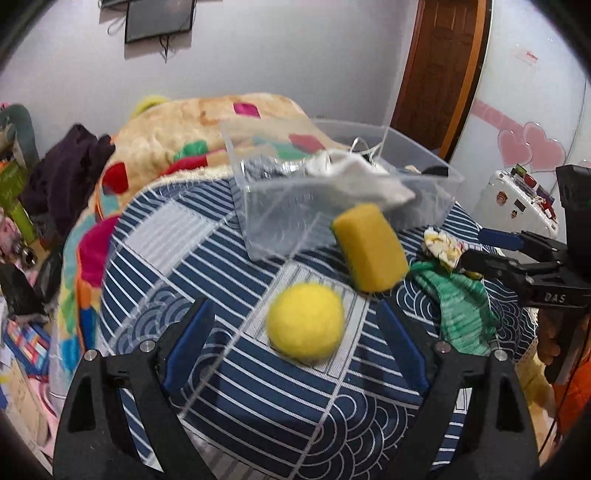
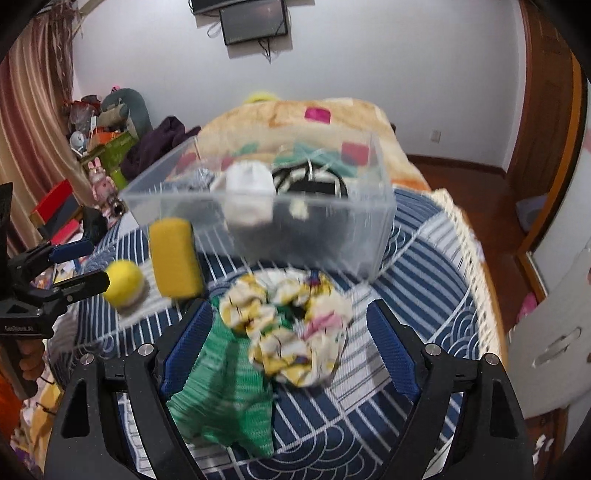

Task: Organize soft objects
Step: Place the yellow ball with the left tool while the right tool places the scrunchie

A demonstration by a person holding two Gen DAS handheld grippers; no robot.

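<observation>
Over bedspread [image 1: 258, 398], both grippers' jaws gape wide, seemingly touching nothing: ball [image 1: 306, 322], scrunchie [image 2: 295, 332].

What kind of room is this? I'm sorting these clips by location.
Most likely a bedroom. The work goes on atop a bed covered by a blue-and-white patterned quilt and a patchwork blanket. A wall-mounted screen hangs opposite, and a wooden door stands beside pink heart decorations.
</observation>
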